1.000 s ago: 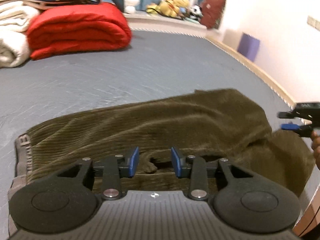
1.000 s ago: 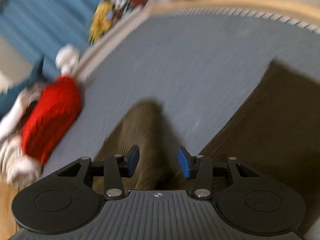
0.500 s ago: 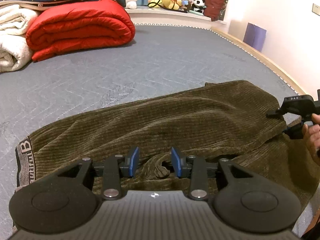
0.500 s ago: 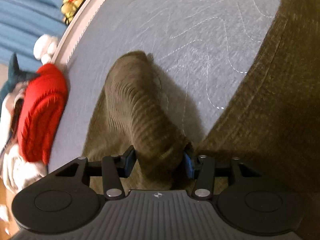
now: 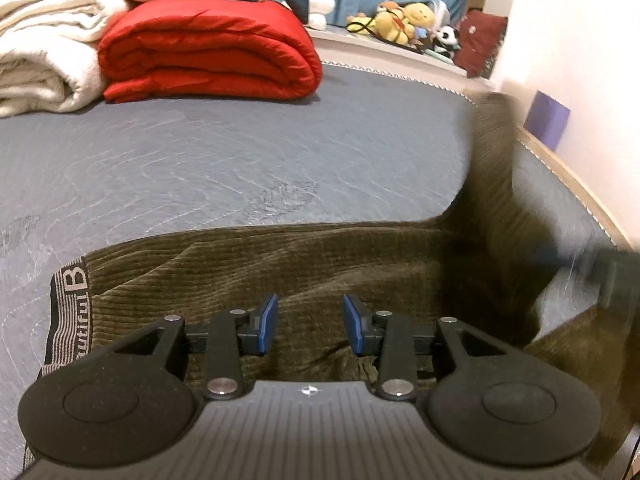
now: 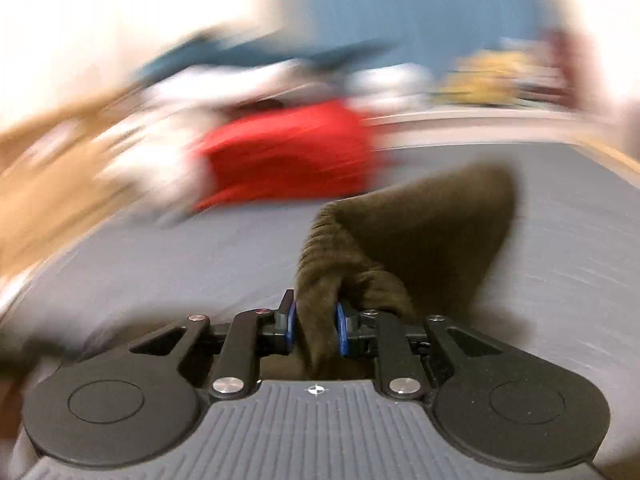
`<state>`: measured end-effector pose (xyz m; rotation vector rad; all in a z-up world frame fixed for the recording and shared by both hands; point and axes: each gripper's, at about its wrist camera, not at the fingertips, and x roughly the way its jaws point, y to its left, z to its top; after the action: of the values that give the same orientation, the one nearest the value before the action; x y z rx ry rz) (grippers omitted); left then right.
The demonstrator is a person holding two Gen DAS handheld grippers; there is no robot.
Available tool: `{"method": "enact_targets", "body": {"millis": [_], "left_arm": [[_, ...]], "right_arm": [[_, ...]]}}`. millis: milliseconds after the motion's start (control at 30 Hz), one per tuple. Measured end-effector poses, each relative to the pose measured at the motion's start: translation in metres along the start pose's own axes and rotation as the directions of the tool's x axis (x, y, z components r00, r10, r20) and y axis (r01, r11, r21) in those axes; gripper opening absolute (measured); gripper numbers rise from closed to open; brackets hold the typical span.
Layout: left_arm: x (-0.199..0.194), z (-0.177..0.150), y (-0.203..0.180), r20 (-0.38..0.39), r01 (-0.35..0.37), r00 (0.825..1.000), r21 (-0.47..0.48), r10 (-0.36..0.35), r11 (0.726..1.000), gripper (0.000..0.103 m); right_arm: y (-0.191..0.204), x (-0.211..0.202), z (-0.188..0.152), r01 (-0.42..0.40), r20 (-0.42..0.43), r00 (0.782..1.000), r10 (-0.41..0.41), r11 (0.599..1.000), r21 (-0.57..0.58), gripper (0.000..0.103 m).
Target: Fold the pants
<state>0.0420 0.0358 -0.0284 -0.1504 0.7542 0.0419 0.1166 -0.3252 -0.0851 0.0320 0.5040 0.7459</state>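
On the grey mattress (image 5: 240,168) we see the olive pants (image 5: 280,272) lying flat. Our right gripper (image 6: 314,326) has just closed and pinches one pant leg, lifted. Our left gripper (image 5: 308,324) hangs half-open above the fabric, gripping nothing.

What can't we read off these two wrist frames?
- Right wrist view: motion blur smears everything behind the pants; the red quilt is only a blob.
- Left wrist view: the right tongs are a dark smear at the right edge; their jaws are unreadable there.
- Left wrist view: waistband lettering is partly readable, a "B" only.
- Left tongs: their body hides the cloth nearest the camera.
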Motion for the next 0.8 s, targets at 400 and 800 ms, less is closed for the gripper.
{"method": "enact_targets", "body": {"millis": [400,800], "left_arm": [[0.000,0.000,-0.001,-0.013,0.020,1.000,-0.007,-0.020,1.000,0.042],[-0.002,0.000,0.004,-0.015,0.017,1.000,-0.008,-0.017,1.000,0.043]], "right_arm": [[-0.012,0.032,-0.031,-0.106,-0.225,0.960,0.166,0.961,0.255,0.049],[-0.098,0.064,-0.062,0.052,-0.178,0.976,0.123,0.665,0.745,0.046]]}}
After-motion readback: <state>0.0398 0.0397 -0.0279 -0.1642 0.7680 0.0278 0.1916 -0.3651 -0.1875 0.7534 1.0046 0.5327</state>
